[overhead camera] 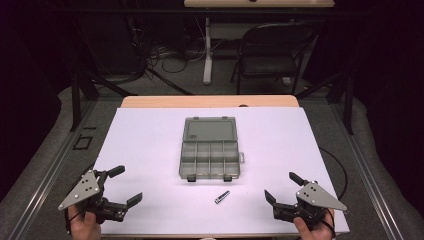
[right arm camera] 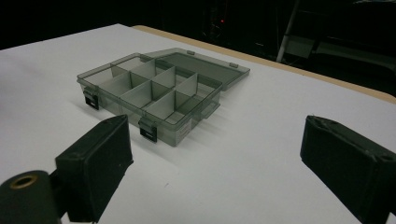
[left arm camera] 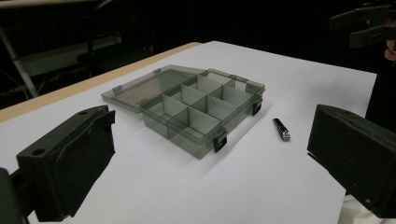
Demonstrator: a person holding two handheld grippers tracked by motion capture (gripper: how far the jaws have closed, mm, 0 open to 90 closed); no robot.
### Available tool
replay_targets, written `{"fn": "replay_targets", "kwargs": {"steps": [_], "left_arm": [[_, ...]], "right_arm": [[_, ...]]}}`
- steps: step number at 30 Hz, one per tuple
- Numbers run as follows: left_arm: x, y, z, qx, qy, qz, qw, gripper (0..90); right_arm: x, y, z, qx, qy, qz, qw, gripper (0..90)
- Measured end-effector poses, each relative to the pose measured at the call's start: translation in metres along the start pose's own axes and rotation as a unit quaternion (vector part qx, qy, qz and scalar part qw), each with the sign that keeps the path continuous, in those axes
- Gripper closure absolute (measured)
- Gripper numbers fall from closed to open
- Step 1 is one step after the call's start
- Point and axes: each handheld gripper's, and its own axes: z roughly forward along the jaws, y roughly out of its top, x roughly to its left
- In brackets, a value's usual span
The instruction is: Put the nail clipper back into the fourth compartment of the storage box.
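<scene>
Start of pick: both grippers, left gripper (overhead camera: 120, 186) and right gripper (overhead camera: 280, 188), released and empty at frame bottom; next, right reaches nail clipper (overhead camera: 222, 197) below open compartment box (overhead camera: 210, 149).

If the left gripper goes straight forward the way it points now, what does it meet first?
Probably the open compartment box, at its near front corner by a black latch. The left gripper is open and holds nothing. The nail clipper lies right of that line, though depth is uncertain.
</scene>
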Motion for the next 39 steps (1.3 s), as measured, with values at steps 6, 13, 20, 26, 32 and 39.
{"fn": "replay_targets", "kwargs": {"steps": [6, 13, 20, 26, 32, 39], "left_arm": [[-0.001, 0.001, -0.002, -0.002, 0.002, -0.002, 1.0, 0.3], [-0.005, 0.004, -0.002, 0.005, 0.004, 0.006, 1.0, 0.4], [-0.008, 0.003, -0.007, 0.003, 0.003, 0.003, 1.0, 0.4], [-0.005, 0.005, -0.004, 0.001, -0.002, 0.0, 1.0, 0.4], [-0.002, 0.006, 0.0, 0.004, -0.002, -0.003, 1.0, 0.4], [-0.003, 0.006, 0.0, 0.01, -0.002, 0.0, 0.9999, 0.5]], "right_arm": [[-0.001, 0.002, 0.003, -0.002, 0.005, 0.011, 0.9999, 10.7], [-0.001, 0.005, 0.008, 0.018, 0.026, 0.012, 0.9994, 8.4], [0.001, 0.012, 0.024, 0.073, 0.056, 0.031, 0.9952, 10.3], [0.008, 0.019, 0.033, 0.083, 0.084, 0.013, 0.993, 6.6], [0.016, 0.028, 0.046, 0.095, 0.085, -0.007, 0.9918, 10.3], [0.023, 0.032, 0.06, 0.115, 0.107, -0.032, 0.9871, 23.5]]}}
